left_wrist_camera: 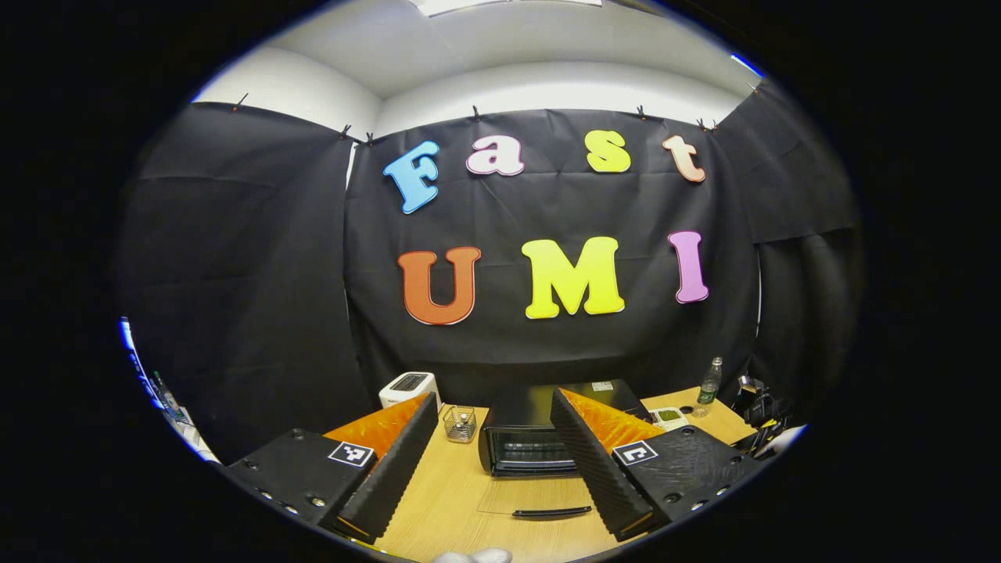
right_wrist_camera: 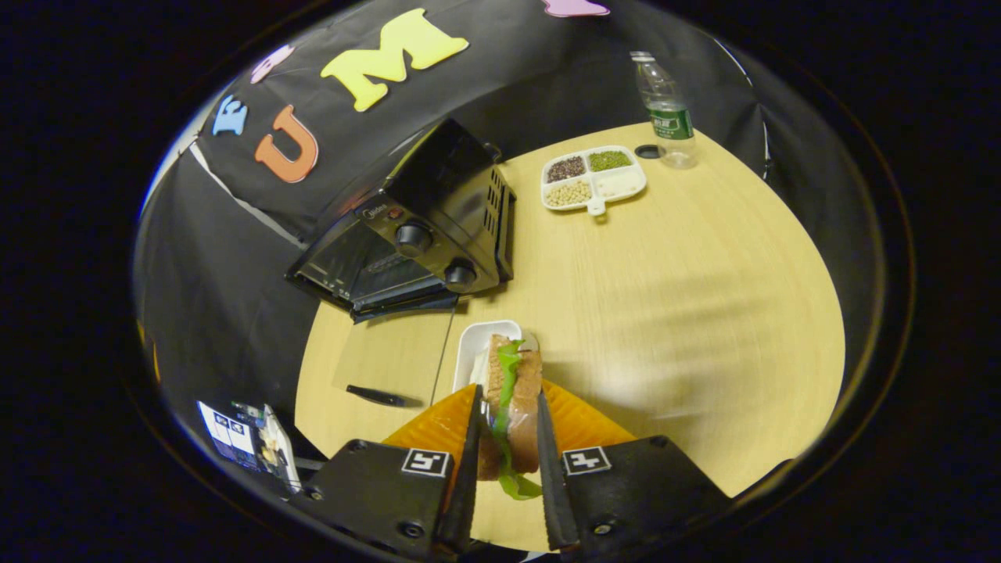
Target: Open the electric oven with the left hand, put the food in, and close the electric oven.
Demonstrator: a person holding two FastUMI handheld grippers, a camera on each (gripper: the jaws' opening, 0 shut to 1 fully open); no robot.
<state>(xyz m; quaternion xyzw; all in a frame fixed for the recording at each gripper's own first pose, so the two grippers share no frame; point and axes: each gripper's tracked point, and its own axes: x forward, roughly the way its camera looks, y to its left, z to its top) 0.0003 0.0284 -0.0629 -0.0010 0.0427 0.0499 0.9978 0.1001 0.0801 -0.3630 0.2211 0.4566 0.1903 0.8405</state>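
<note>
The black electric oven (left_wrist_camera: 539, 430) stands at the middle of the wooden table (left_wrist_camera: 446, 500), and its glass door (left_wrist_camera: 532, 494) lies folded down flat, handle (left_wrist_camera: 551, 512) toward me. My left gripper (left_wrist_camera: 494, 400) is held open above the table in front of the oven, nothing between its fingers. In the right gripper view the oven (right_wrist_camera: 438, 219) is up left, its door handle (right_wrist_camera: 375, 396) near the table edge. My right gripper (right_wrist_camera: 506, 395) is shut on a sandwich (right_wrist_camera: 512, 375) of brown bread with green lettuce, held on edge over a white tray (right_wrist_camera: 475, 340).
A white toaster (left_wrist_camera: 408, 385) and a wire basket (left_wrist_camera: 460, 423) stand left of the oven. Right of it are a divided dish of beans (right_wrist_camera: 594, 178), a plastic bottle (right_wrist_camera: 663, 109) and its cap (right_wrist_camera: 647, 151). Bare tabletop (right_wrist_camera: 688, 313) spreads to the right.
</note>
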